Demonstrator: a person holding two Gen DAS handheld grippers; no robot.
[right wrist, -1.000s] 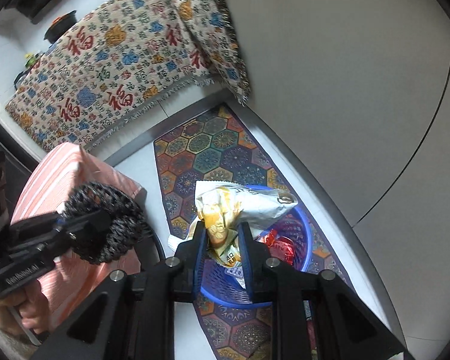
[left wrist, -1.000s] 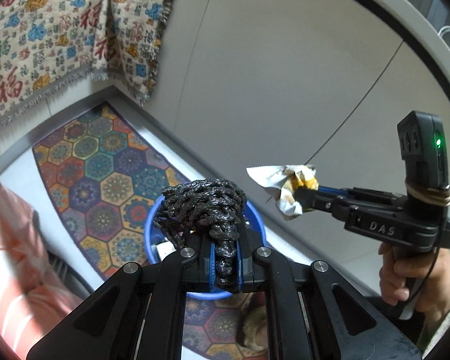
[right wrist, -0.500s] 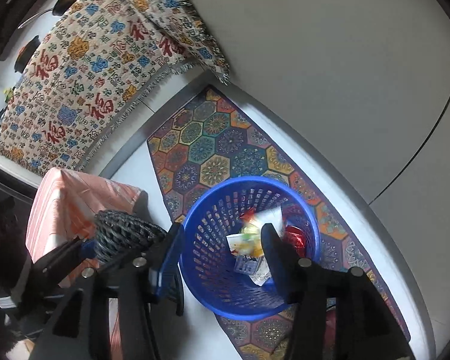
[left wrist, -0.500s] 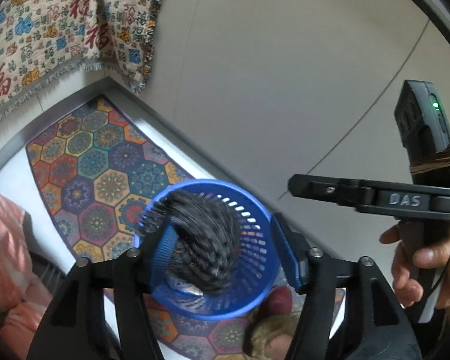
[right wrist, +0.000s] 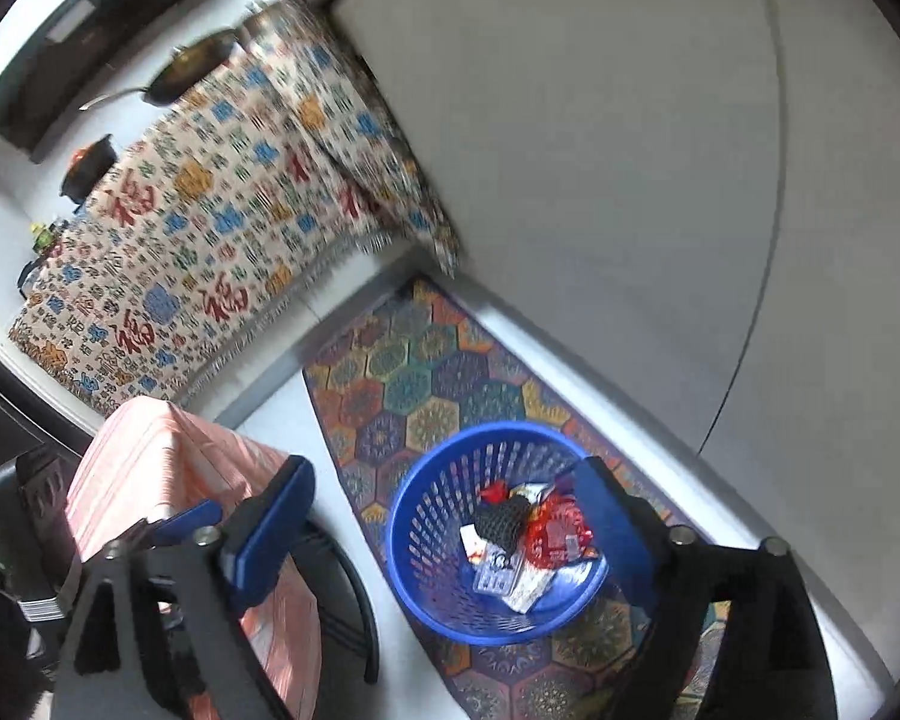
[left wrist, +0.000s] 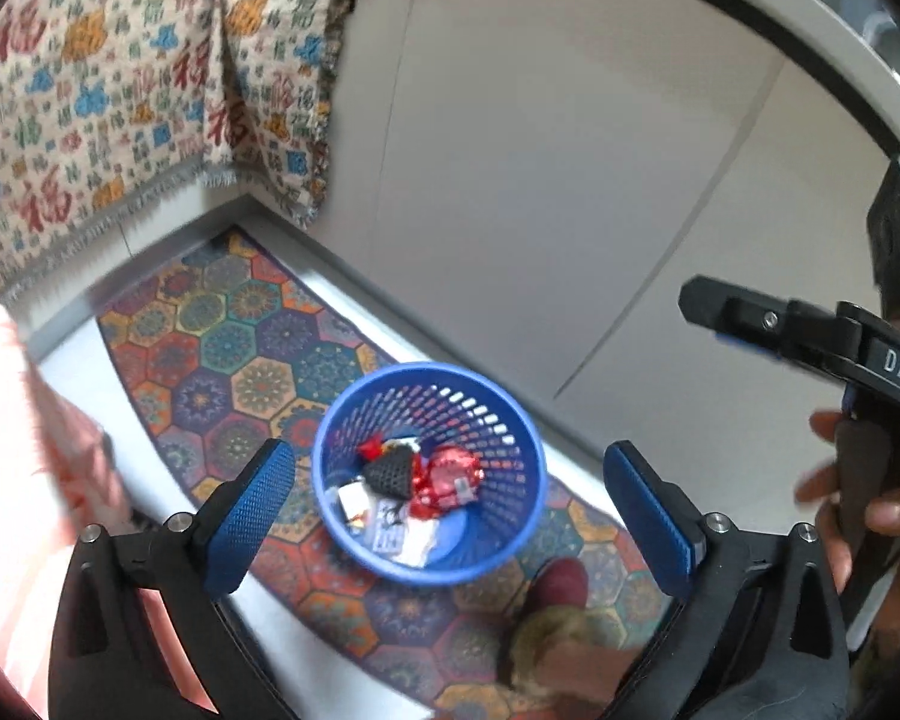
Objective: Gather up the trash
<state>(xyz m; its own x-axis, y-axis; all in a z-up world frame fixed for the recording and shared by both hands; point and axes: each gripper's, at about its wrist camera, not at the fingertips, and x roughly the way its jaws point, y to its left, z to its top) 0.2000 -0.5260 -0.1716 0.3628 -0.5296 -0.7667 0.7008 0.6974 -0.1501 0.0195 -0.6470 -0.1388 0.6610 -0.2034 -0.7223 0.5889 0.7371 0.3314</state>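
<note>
Below the spread left claw [left wrist: 450,510], trash [left wrist: 417,480]; inside blue basket [left wrist: 510,432].

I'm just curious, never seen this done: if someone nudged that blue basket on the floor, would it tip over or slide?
The blue basket is probably light: its walls are thin perforated plastic, and it holds only wrappers and a black mesh net. It narrows toward the base, so a push near the rim would likely tip it. A low push might just slide it on the patterned rug.
</note>
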